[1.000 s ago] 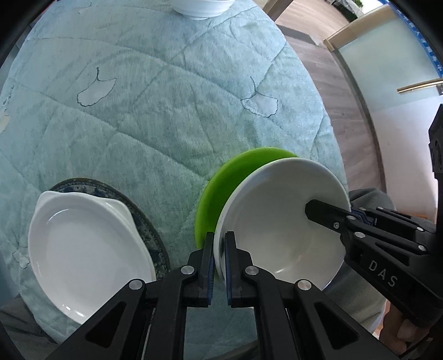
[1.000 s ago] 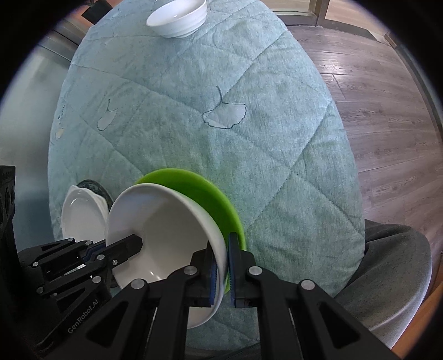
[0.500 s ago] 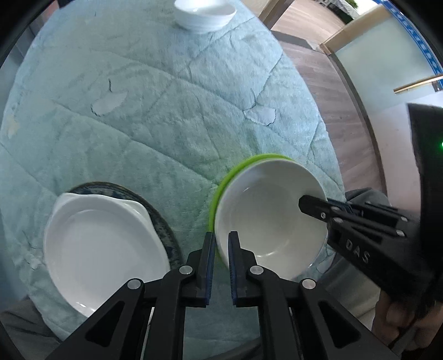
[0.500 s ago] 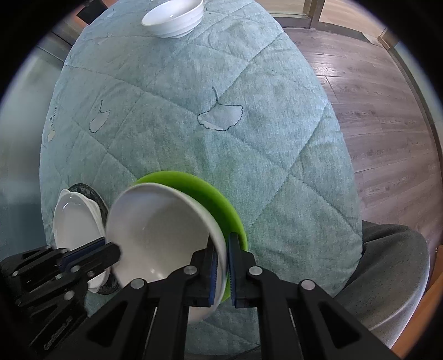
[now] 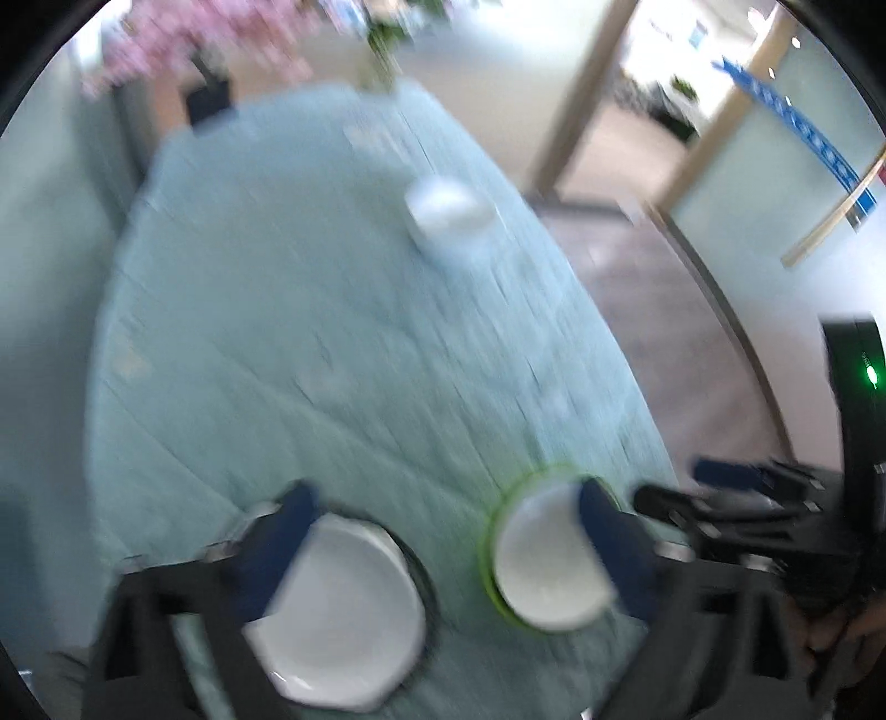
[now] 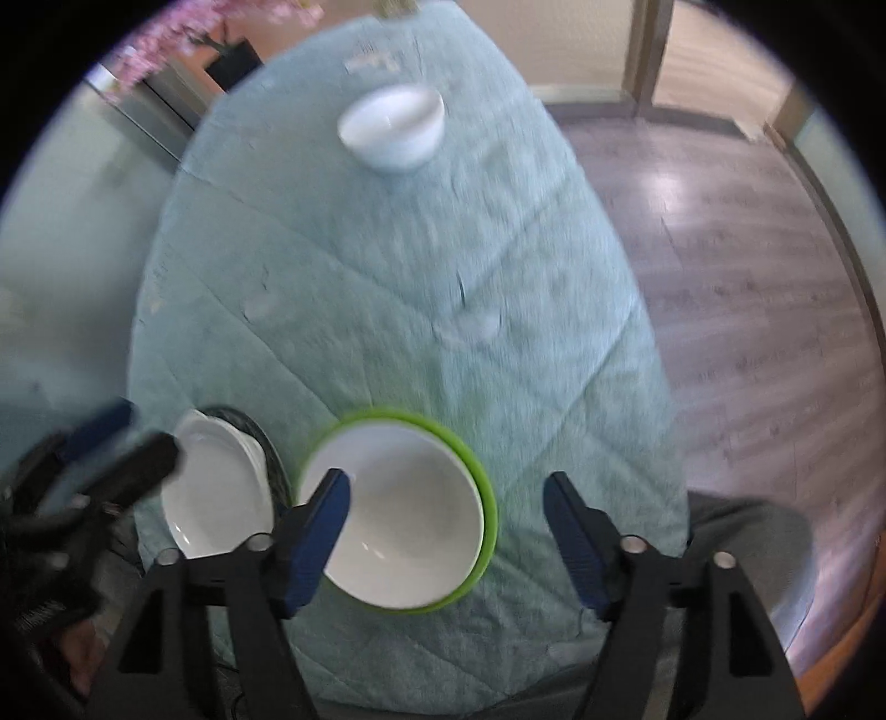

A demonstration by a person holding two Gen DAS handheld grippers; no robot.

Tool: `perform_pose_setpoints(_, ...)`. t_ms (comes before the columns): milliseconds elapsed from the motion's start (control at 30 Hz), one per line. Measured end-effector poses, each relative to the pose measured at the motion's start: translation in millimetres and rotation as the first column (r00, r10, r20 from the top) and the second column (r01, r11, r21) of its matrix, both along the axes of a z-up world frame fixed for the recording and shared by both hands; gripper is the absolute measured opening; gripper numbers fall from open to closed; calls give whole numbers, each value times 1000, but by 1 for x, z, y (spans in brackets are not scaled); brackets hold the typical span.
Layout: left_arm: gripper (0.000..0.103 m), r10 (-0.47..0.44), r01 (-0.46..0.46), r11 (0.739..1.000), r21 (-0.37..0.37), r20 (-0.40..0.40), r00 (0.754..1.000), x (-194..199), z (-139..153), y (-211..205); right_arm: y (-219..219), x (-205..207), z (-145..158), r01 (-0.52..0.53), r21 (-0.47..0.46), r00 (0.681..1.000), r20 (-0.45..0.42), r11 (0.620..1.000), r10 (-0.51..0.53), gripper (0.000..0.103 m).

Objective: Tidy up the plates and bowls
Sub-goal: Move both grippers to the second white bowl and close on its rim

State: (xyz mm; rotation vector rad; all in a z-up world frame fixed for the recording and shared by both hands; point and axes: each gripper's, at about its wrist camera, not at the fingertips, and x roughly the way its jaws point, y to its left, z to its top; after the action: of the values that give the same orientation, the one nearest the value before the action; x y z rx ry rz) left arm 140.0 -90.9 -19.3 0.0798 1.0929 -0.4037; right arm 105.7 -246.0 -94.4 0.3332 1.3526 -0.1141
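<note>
Both tools gape; white bowl sits on green plate.

A pale teal quilted cloth covers the table before me. Grey-brown wood plank flooring gleams to my right, and blurred pink blossoms stand beyond.

A quilted teal tablecloth covers the table above wood flooring.
</note>
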Motion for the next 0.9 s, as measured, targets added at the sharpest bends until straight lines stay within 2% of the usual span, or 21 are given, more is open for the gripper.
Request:
perform_pose_setpoints(67, 102, -12, 11, 1000, 4, 54, 998, 8, 14, 1, -6, 7, 13, 6, -25, 999, 42, 1000, -5, 82)
perform_pose_setpoints(100, 96, -33, 32, 999, 11, 43, 999, 17, 18, -1, -8, 13, 18, 9, -32, 999, 50, 999, -7, 82)
perform_pose_setpoints(133, 67, -44, 44, 999, 18, 31, 999, 23, 21, -1, -9, 18, 20, 11, -34, 998, 56, 999, -9, 82)
perform_pose_setpoints(167, 44, -61, 61, 998, 20, 18, 998, 30, 22, -2, -12, 25, 23, 17, -29, 998, 60, 999, -16, 82)
perform_pose_setpoints(200, 1, -78, 78, 996, 32, -10, 997, 41, 22, -4, -14, 30, 24, 16, -21, 998, 61, 1000, -15, 81)
perform_pose_setpoints(233, 1, -72, 73, 996, 51, -26, 997, 49, 22, -6, -16, 35, 26, 10, -9, 998, 65, 1000, -10, 68)
perform_pose_setpoints(267, 0, -51, 52, 997, 64, -26, 998, 57, 24, -6, -18, 41, 29, 5, -4, 997, 75, 1000, -5, 29)
perform_pose_setpoints(300, 0, -29, 30, 998, 47, -19, 999, 67, 29, -4, -19, 47, 31, 0, -16, 997, 75, 1000, 1, 13)
perform_pose_setpoints(333, 3, -20, 20, 1000, 22, -11, 1000, 76, 33, -4, -20, 55, 35, -1, -36, 997, 74, 999, 4, 8)
perform_pose_setpoints(367, 11, -7, 7, 1000, 4, 0, 1000, 86, 38, -3, -23, 63, 39, 0, -38, 996, 88, 999, 3, 8)
perform_pose_setpoints(400, 47, 12, -12, 1000, 2, 4, 1000, 99, 43, -2, -26, 70, 46, 6, -26, 994, 110, 1000, -3, 8)
perform_pose_setpoints(433, 93, 28, -28, 1000, 1, 8, 1000, 111, 47, -3, -32, 81, 53, 10, -12, 991, 136, 1000, -9, 21)
perform_pose_setpoints(467, 103, 45, -45, 999, -4, 25, 999, 122, 53, -4, -38, 89, 58, 11, -12, 988, 151, 1000, -9, 59)
perform_pose_setpoints(500, 102, 53, -52, 998, -24, 55, 997, 135, 60, -5, -43, 102, 65, 7, -13, 985, 171, 1000, -5, 84)
perform_pose_setpoints(533, 102, 50, -49, 998, -31, 53, 997, 148, 63, -7, -47, 113, 69, 0, -10, 982, 190, 1000, 2, 103)
perform_pose_setpoints(600, 102, 34, -33, 998, -47, 10, 999, 180, 63, -17, -51, 139, 76, -43, -20, 975, 215, 999, 47, 102)
perform_pose_setpoints(700, 102, 25, -29, 996, -80, -56, 998, 223, 51, -30, -58, 179, 70, -81, -37, 977, 196, 996, 87, 102)
perform_pose_setpoints(800, 101, -2, -10, 997, -83, -145, 989, 262, 25, -46, -63, 214, 53, -104, -34, 981, 158, 994, 108, 102)
perform_pose_setpoints(900, 100, -3, -7, 999, -52, -185, 983, 285, -6, -58, -68, 238, 29, -114, -9, 986, 124, 993, 114, 102)
